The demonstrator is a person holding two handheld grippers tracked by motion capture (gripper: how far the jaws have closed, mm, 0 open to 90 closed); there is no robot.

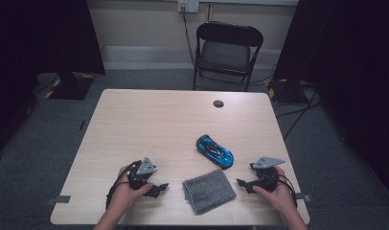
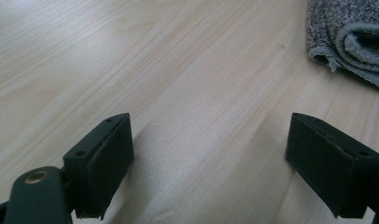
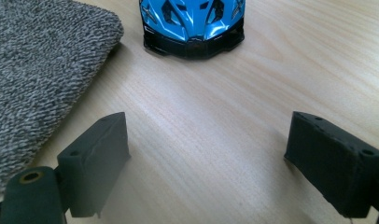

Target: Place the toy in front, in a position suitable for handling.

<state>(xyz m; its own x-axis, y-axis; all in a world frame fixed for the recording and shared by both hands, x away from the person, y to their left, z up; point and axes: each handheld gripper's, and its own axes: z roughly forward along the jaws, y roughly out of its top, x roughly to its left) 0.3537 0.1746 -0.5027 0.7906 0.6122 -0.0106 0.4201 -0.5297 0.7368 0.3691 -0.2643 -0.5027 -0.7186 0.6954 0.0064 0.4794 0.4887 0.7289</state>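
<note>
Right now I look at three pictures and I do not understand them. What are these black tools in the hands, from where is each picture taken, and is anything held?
A person sits at a wooden table and holds a hand tool in each hand. Each tool is a gripper with two black jaws.

The high view comes from a camera above the person. It shows the left gripper and the right gripper near the front edge.

The other two pictures come from small cameras on the grippers, looking along the jaws.

On the table lie a folded grey cloth and a blue toy car just behind it. A dark chair stands beyond the table.

Both grippers are open and hold nothing.
</note>
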